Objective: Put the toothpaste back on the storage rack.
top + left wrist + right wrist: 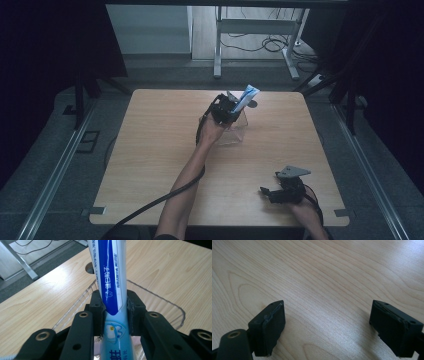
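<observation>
- While it hangs over the clear container (235, 129), the left hand-held gripper (115, 307) is clamped on a toothpaste tube (110, 277)
- right hand-held gripper (327, 325) sits well apart from that container, jaws spread wide over bare desk (324, 277)

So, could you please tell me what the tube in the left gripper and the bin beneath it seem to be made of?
The toothpaste tube looks like soft glossy plastic: printed blue and white, with a shiny streak down it. The bin seems clear hard plastic, since the wood shows through its ribbed walls. Either could be another material.
</observation>
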Demonstrator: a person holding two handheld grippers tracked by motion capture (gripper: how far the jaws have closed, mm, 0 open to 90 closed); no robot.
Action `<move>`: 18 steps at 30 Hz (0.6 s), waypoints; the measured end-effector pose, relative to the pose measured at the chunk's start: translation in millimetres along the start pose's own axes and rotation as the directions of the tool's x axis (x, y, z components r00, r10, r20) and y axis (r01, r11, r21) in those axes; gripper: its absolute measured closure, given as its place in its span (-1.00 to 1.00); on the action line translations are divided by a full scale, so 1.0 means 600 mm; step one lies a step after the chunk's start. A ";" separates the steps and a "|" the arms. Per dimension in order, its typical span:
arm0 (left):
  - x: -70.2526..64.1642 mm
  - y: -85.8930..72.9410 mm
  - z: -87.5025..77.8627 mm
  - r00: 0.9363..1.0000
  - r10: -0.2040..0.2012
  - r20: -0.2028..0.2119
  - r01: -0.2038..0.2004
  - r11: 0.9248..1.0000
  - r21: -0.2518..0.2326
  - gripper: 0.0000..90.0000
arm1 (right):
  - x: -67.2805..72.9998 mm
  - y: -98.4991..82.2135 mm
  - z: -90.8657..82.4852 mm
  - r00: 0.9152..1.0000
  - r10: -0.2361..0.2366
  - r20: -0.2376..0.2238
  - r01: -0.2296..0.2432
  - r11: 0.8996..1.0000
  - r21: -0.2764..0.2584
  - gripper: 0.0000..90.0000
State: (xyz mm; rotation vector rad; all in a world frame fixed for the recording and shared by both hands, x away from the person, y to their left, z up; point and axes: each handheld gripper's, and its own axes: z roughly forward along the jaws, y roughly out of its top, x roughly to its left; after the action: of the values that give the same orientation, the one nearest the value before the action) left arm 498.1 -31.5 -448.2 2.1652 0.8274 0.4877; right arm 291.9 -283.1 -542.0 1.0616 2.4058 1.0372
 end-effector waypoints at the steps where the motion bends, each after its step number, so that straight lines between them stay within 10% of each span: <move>1: 0.000 0.000 0.000 1.000 0.002 0.002 -0.002 1.000 0.001 0.57 | 0.000 0.000 0.000 1.000 0.000 0.000 0.000 1.000 0.000 -0.71; 18: -0.002 -0.009 -0.009 1.000 0.000 0.024 -0.001 1.000 0.021 0.52 | 0.000 0.000 0.000 1.000 -0.001 0.000 0.001 1.000 0.000 -0.71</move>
State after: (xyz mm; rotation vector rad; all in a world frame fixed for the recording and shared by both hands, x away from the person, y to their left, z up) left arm 492.1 -26.8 -448.7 2.1864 0.8221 0.4545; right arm 291.9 -283.1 -542.0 1.0609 2.4058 1.0370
